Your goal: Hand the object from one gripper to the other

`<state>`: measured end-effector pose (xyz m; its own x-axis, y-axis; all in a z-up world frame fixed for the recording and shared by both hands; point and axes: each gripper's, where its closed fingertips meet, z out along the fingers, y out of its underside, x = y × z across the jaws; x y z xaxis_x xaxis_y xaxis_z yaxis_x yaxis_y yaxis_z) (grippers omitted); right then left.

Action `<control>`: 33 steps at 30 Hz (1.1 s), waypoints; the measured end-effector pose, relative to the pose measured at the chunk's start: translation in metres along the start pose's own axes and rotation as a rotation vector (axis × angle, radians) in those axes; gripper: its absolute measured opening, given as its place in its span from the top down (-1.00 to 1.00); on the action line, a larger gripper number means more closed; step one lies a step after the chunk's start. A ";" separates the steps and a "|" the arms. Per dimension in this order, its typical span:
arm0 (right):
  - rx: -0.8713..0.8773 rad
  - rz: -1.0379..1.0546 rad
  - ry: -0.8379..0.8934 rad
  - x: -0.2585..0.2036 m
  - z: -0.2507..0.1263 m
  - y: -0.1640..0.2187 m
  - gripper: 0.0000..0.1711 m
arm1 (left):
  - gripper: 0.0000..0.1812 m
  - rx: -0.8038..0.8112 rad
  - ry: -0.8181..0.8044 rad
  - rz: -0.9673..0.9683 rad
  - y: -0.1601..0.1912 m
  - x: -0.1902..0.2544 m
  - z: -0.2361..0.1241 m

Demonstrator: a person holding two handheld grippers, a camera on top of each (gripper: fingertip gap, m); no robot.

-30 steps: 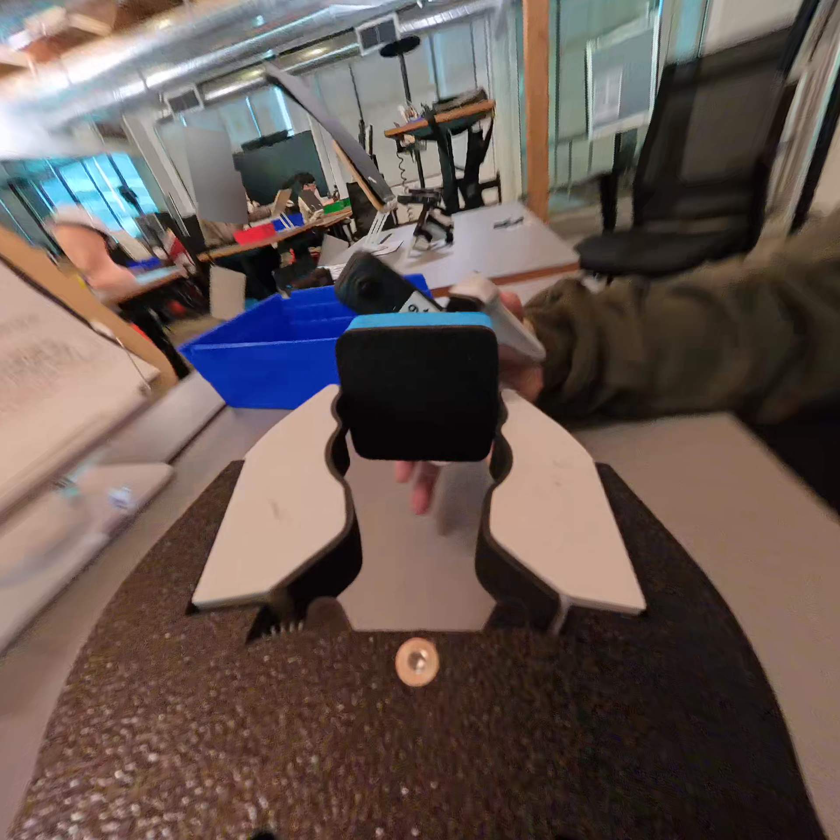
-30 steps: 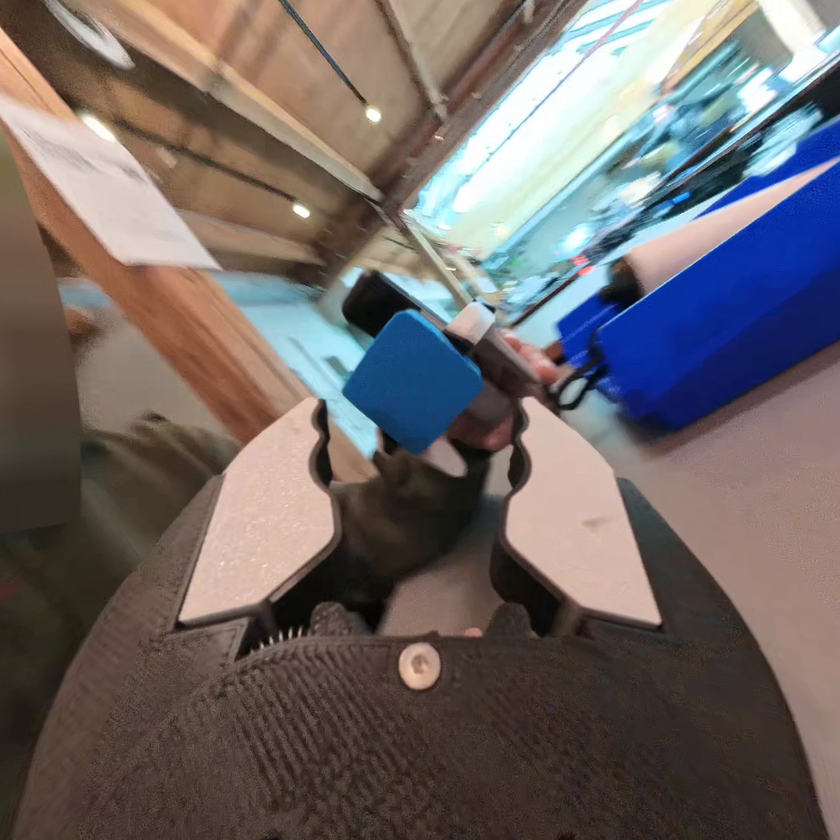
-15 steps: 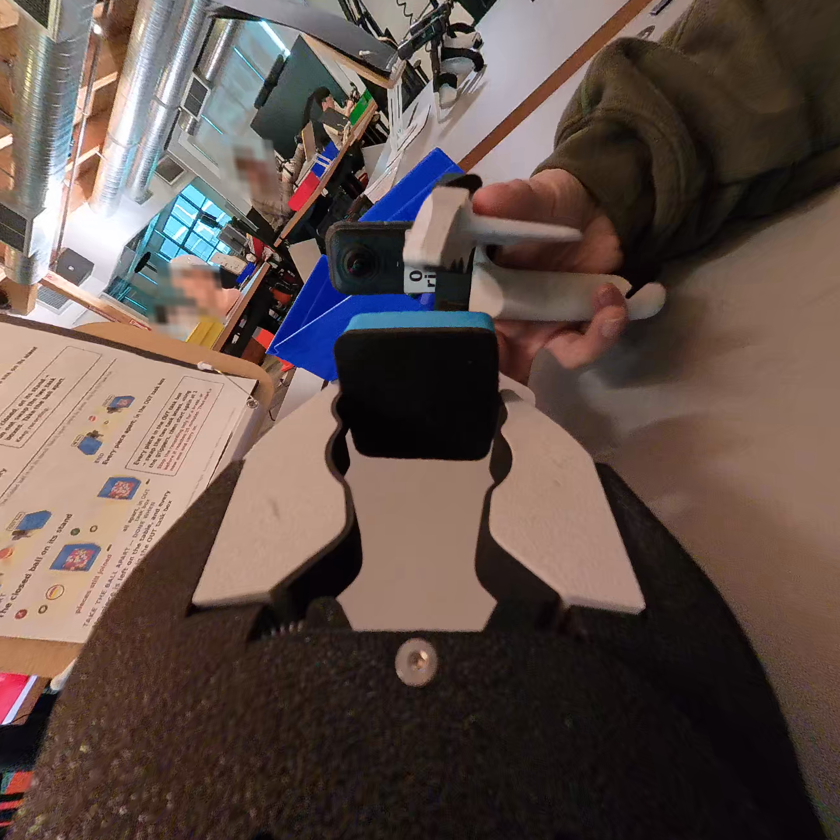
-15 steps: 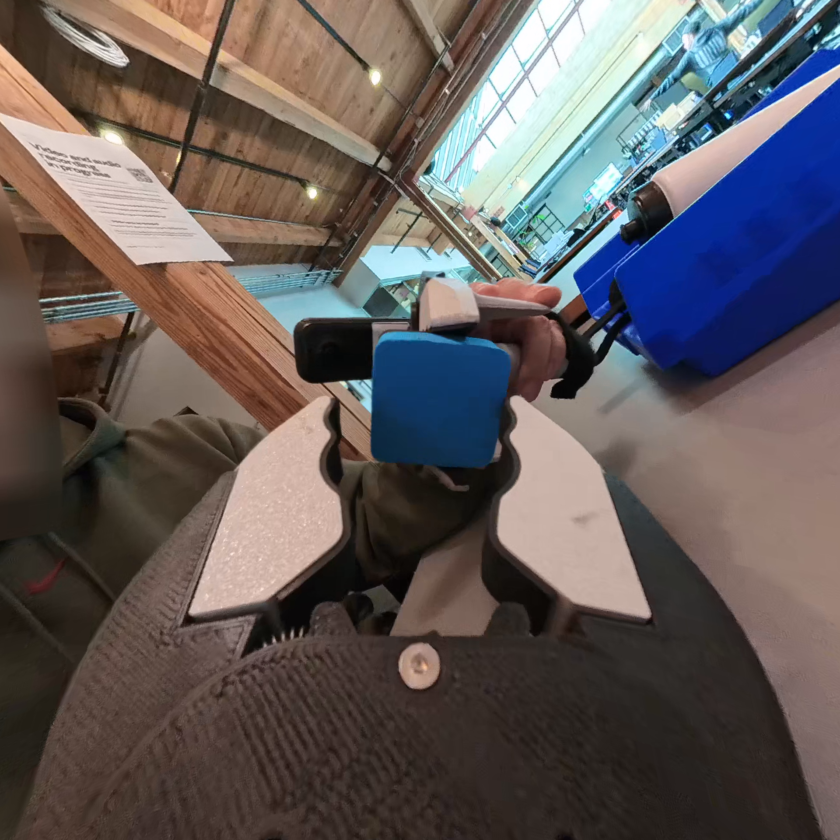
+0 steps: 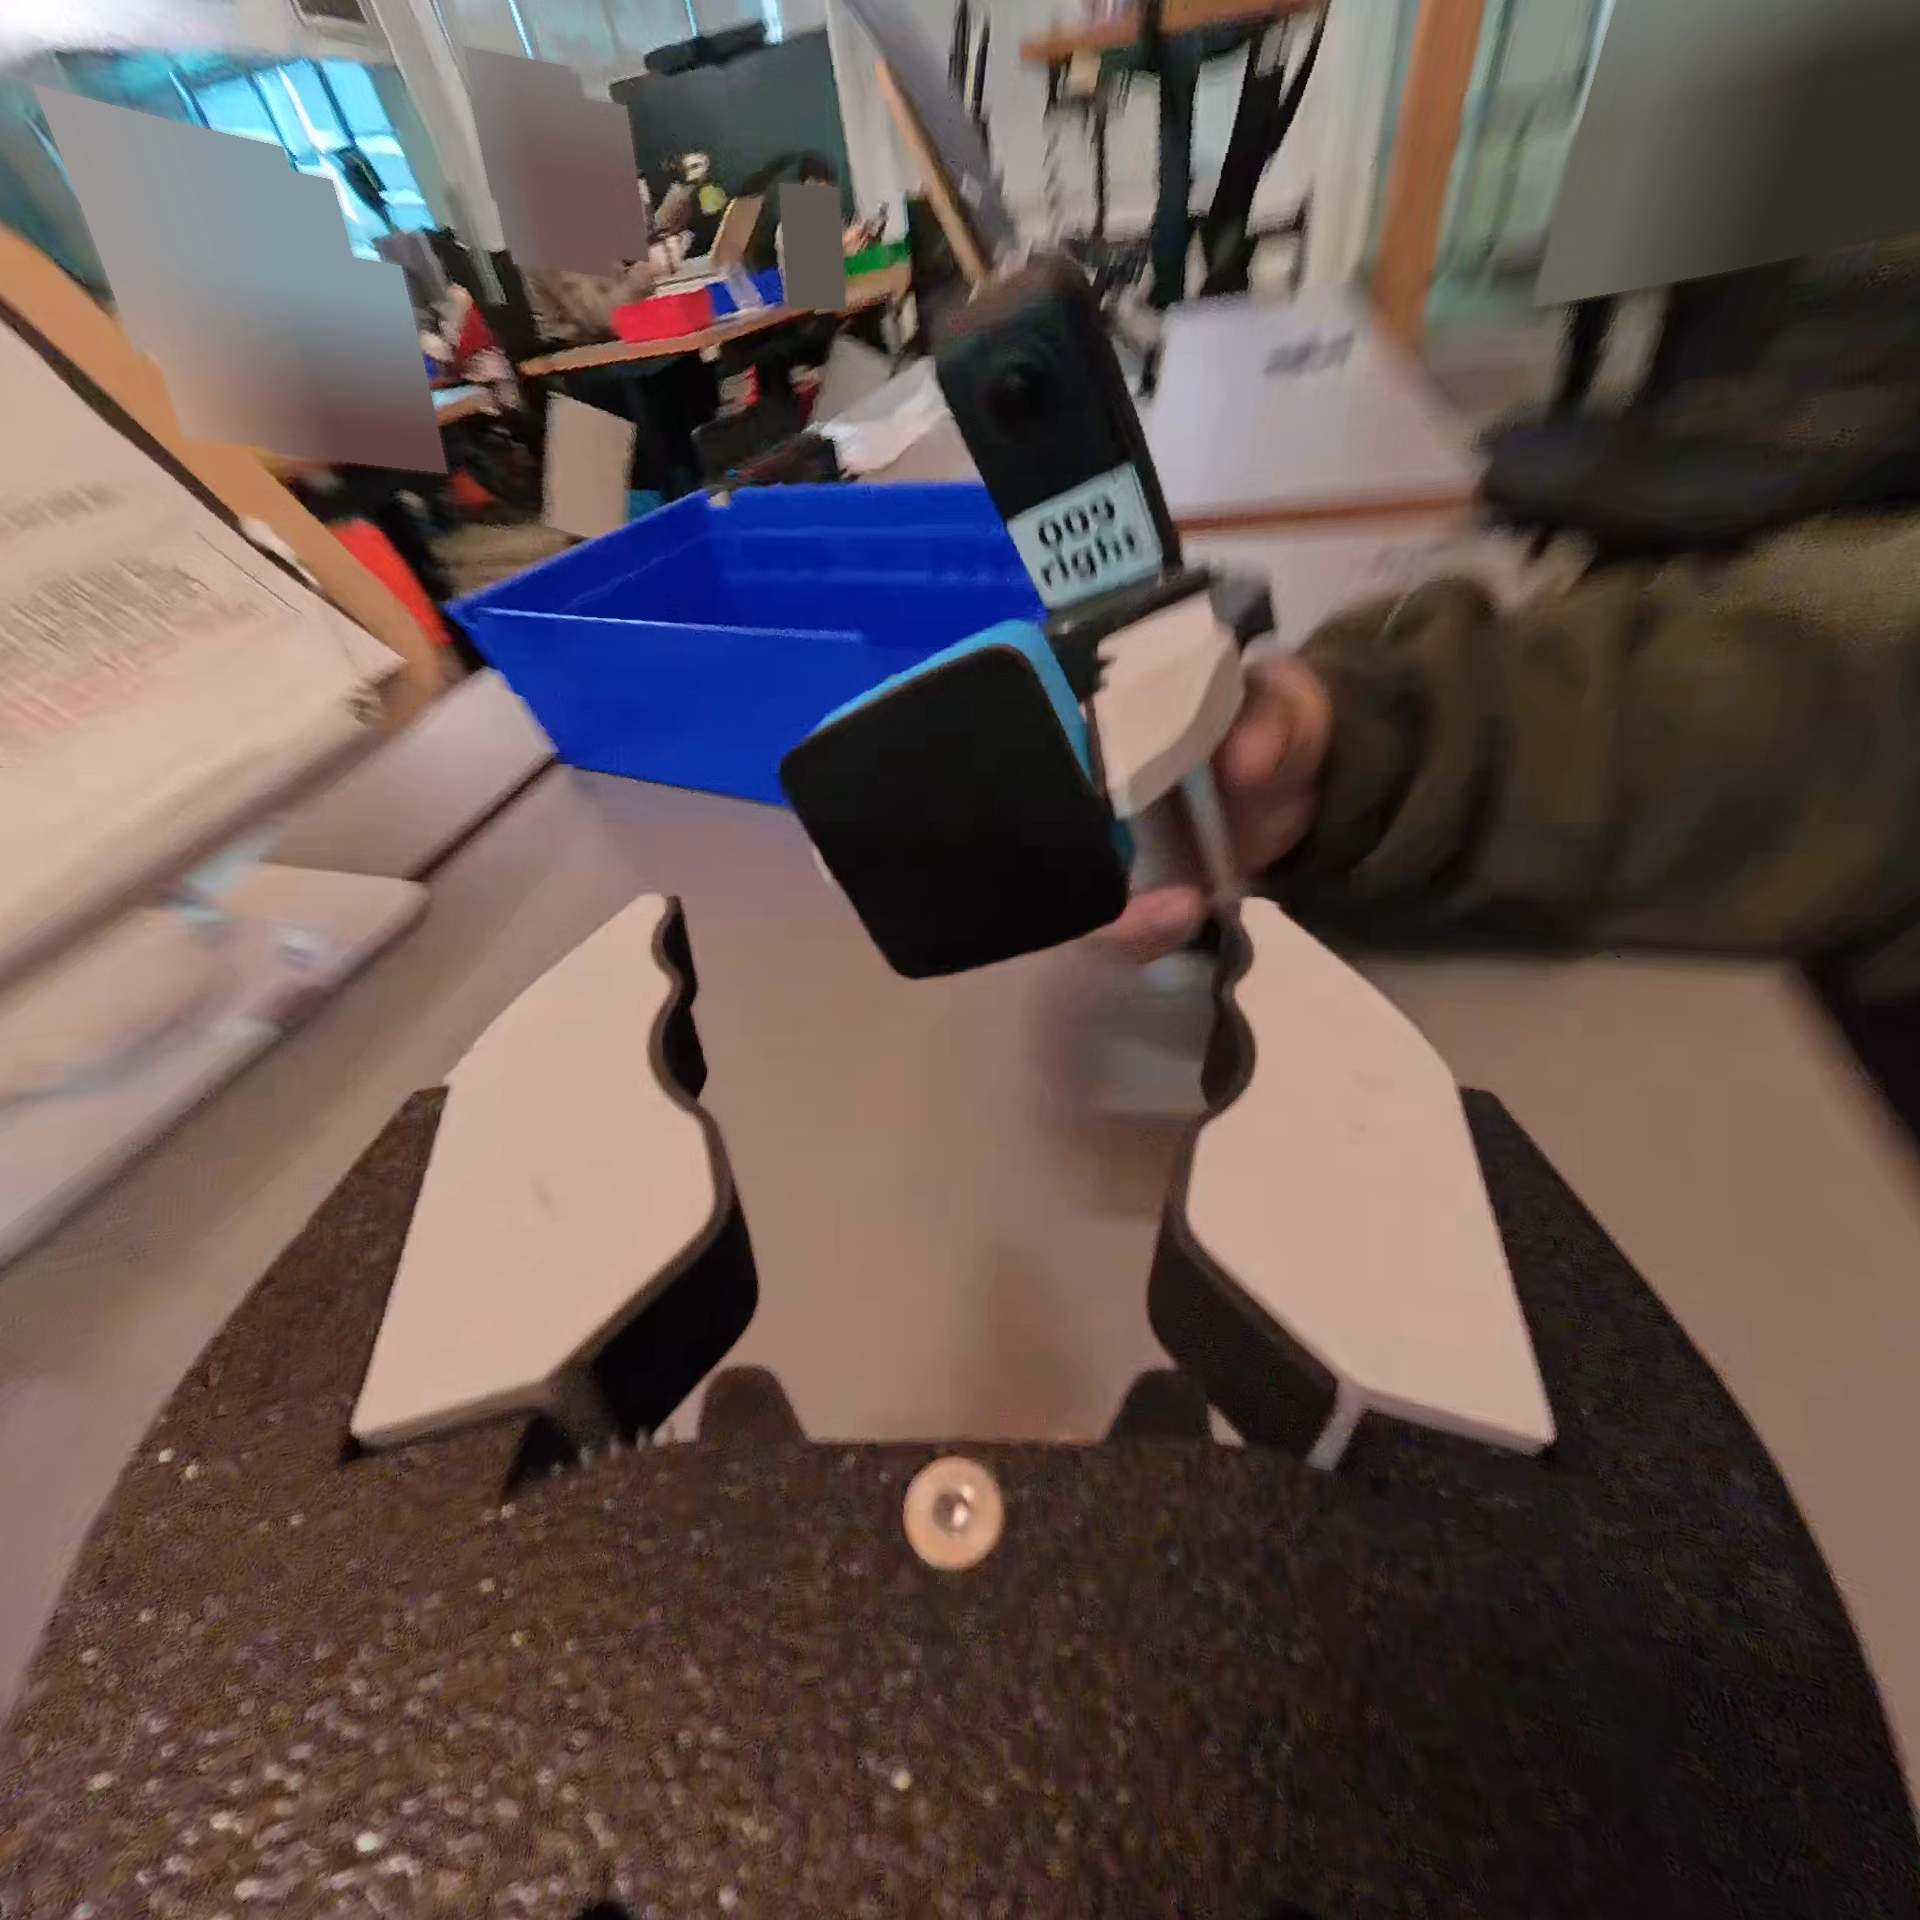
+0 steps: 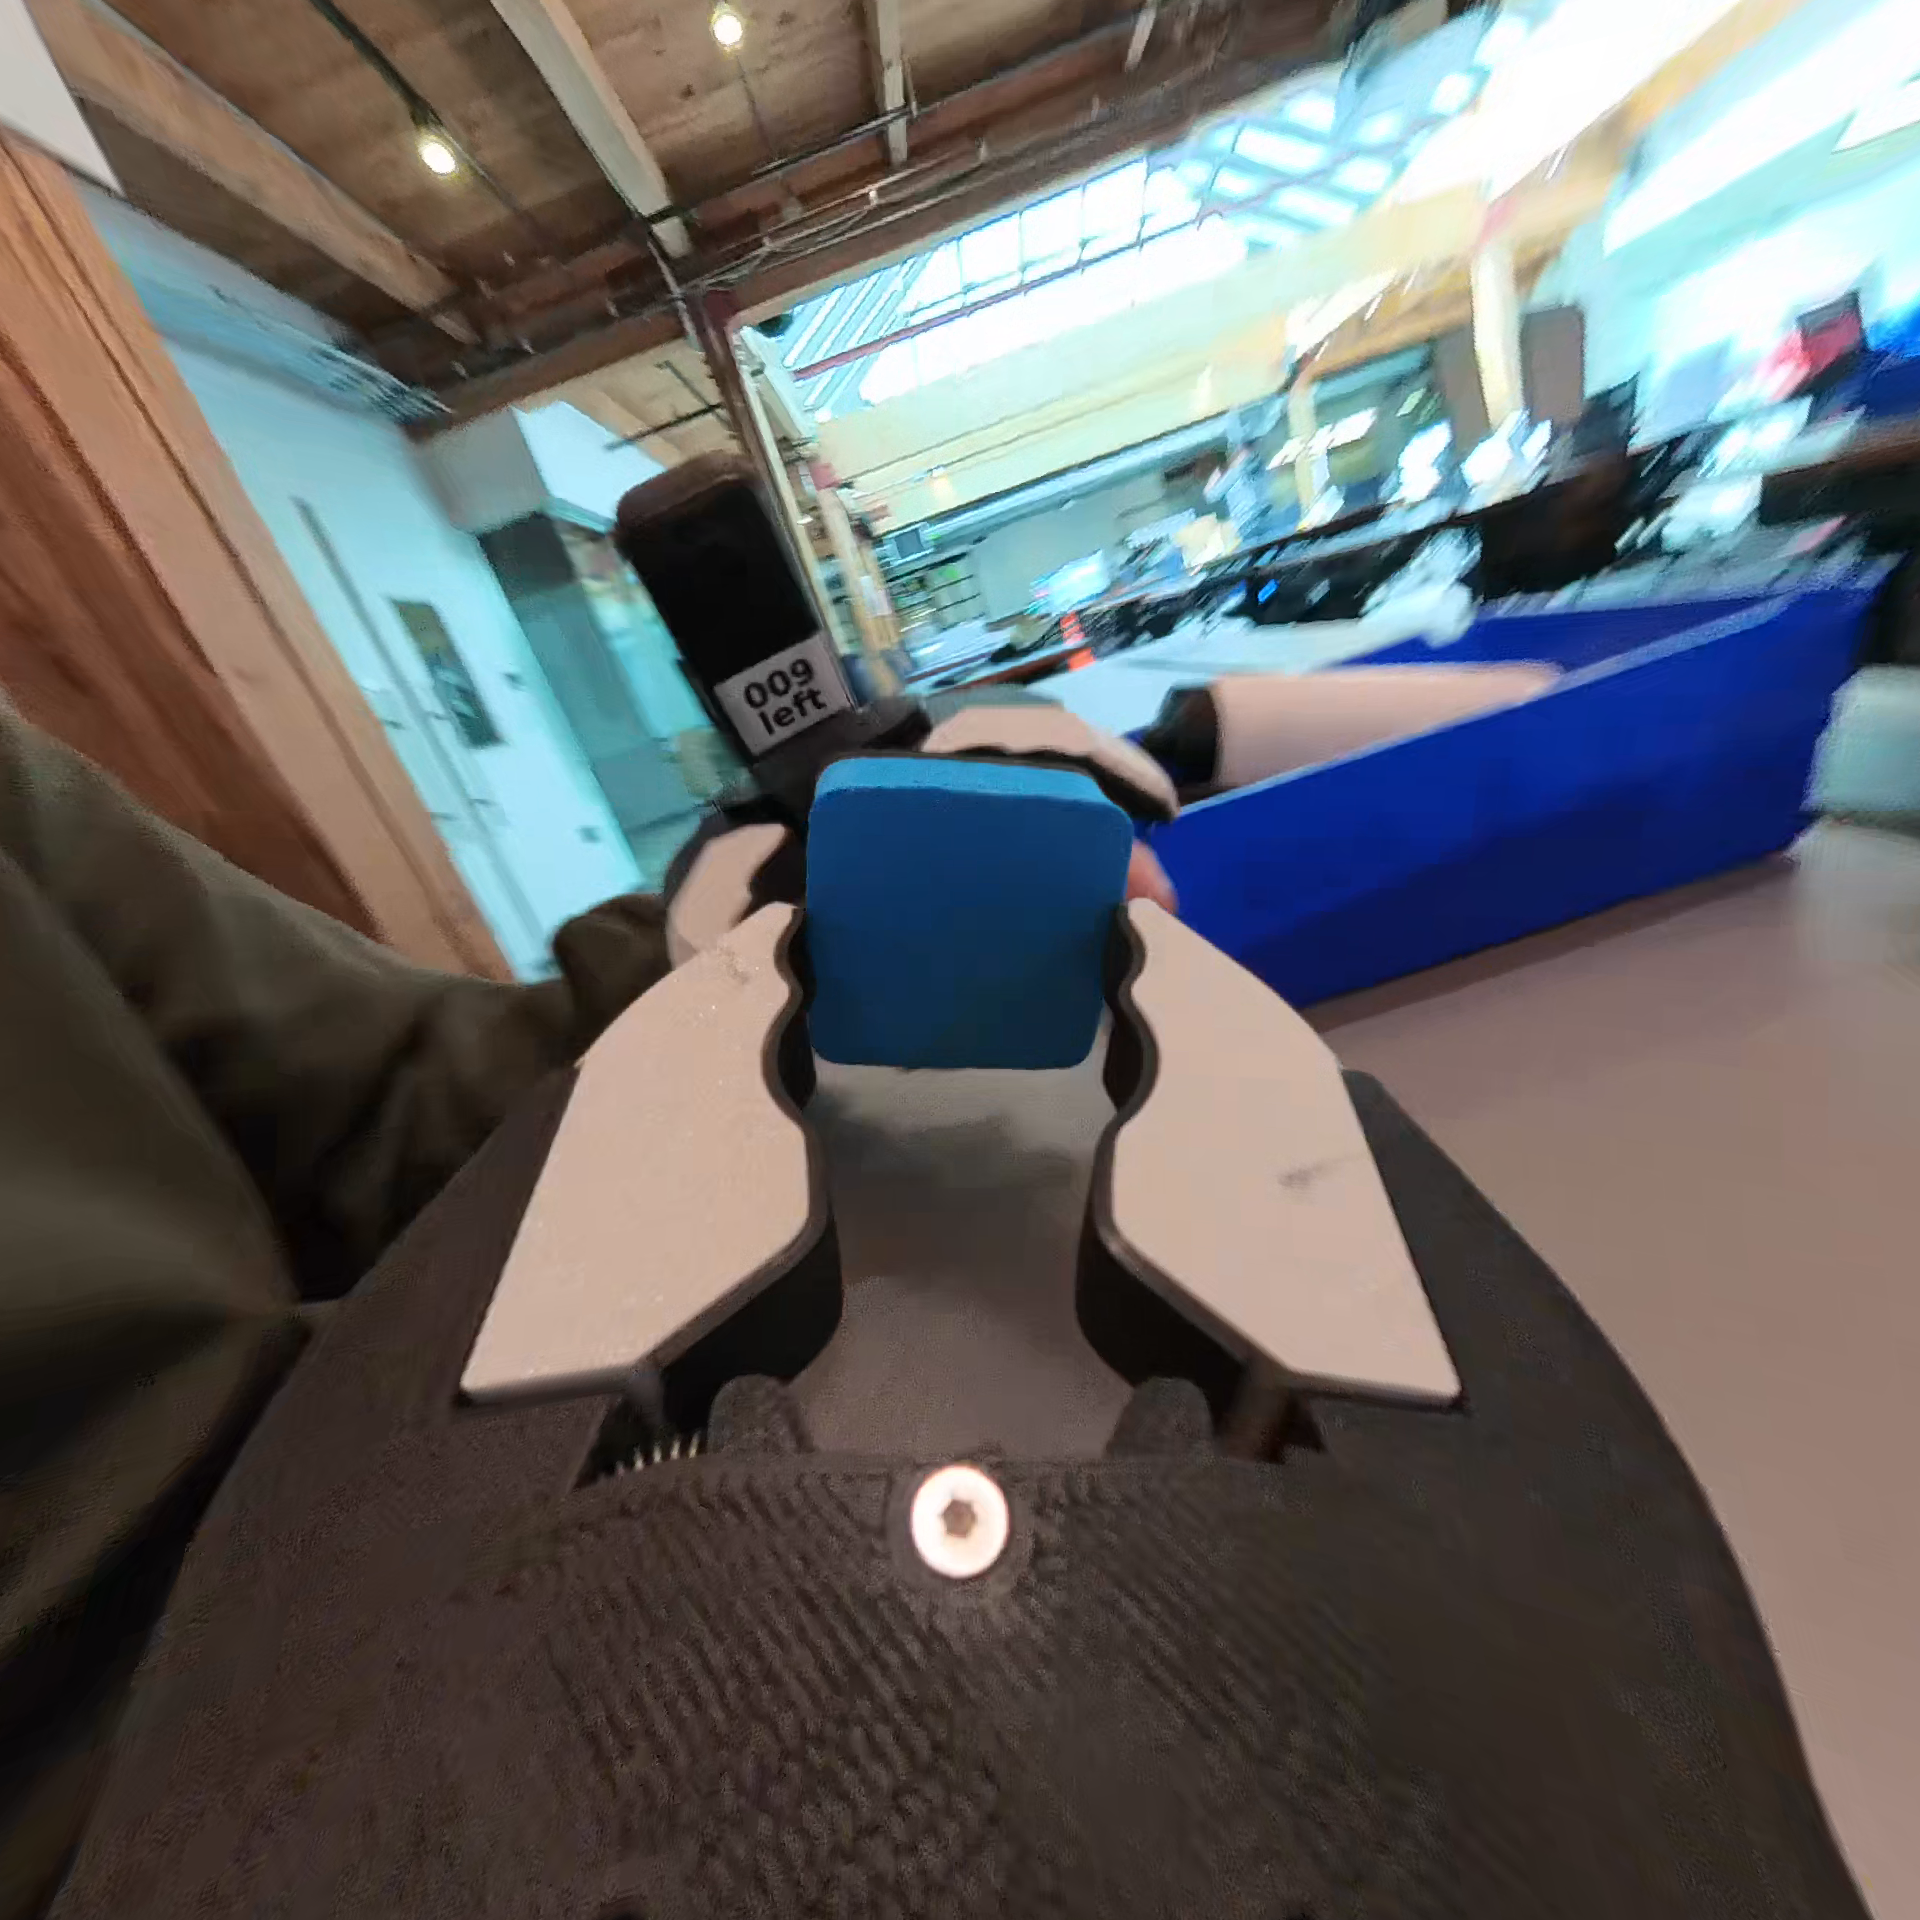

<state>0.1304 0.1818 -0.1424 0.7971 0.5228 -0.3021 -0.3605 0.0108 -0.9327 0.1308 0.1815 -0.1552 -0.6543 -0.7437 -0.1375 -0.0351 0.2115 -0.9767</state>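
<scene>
In the left wrist view: left gripper (image 5: 951, 914) wide open at bottom middle, holding nothing. Just above, right of middle, blue and black pad (image 5: 956, 810) tilted, up off the grey table (image 5: 1662, 1143). Blue bin (image 5: 665, 665) behind.

In the right wrist view: right gripper (image 6: 961, 925) squeezed tight on the pad's sides, middle of frame.

blue foam block (image 6: 961, 930) with black face (image 5: 951, 816), rounded corners, tilted, clamped between right tool's fingertips
</scene>
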 end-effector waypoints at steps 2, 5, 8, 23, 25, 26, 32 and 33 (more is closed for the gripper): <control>0.022 -0.221 0.073 0.001 -0.004 -0.009 0.37 | -0.03 0.082 0.059 -0.263 -0.013 -0.003 -0.003; -0.027 -0.660 0.189 -0.001 -0.007 -0.012 0.36 | 0.05 0.150 0.199 -0.673 -0.021 -0.005 -0.003; -0.167 -0.998 0.255 0.000 -0.003 0.002 0.36 | 0.33 0.159 0.469 -0.938 -0.023 0.015 -0.005; -0.115 -1.029 0.092 -0.032 0.014 0.014 0.37 | 0.02 0.005 0.598 -0.883 0.001 0.044 -0.004; -0.116 -1.019 0.095 -0.031 0.014 0.015 0.37 | 0.30 0.058 0.685 -0.894 -0.009 0.051 -0.007; -0.116 -1.021 0.105 -0.030 0.013 0.014 0.37 | 0.31 0.069 0.687 -0.914 -0.011 0.049 -0.007; -0.245 -1.024 0.159 -0.012 0.007 0.027 0.27 | 0.32 0.011 0.542 -0.859 0.007 0.035 0.001; -0.270 -0.981 0.142 -0.011 0.004 0.031 0.25 | 0.33 -0.010 0.489 -0.839 0.012 0.030 0.003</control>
<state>0.1087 0.1804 -0.1668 0.7387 0.2812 0.6126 0.5873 0.1775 -0.7896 0.1129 0.1603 -0.1716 -0.6554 -0.3097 0.6888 -0.6385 -0.2599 -0.7244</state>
